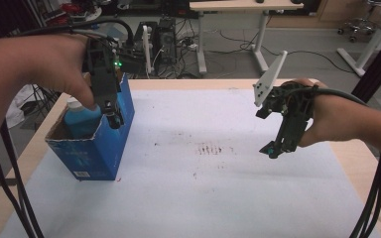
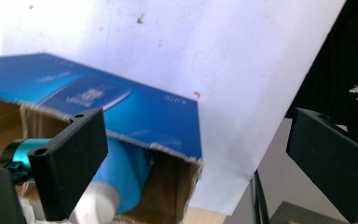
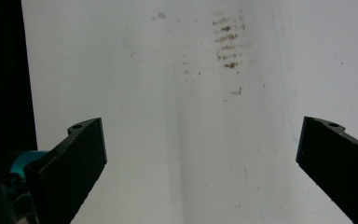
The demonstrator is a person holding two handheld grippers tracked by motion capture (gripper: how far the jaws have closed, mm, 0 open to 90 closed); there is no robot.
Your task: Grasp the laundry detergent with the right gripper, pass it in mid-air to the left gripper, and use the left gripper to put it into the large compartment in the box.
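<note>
My left jaws (image 1: 113,115) gape empty over the box (image 1: 110,148); right jaws (image 1: 274,150) open too; a careless brush tips the bottle (image 1: 81,120).

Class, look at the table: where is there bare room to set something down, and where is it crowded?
Free: the white sheet between the blue box and the right gripper, and the strip nearest the camera. Crowded: the box corner, with the blue bottle and left gripper.

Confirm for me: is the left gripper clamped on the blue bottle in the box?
No: the left gripper has its jaws wide apart with nothing between them, above the blue bottle lying in the box.
</note>
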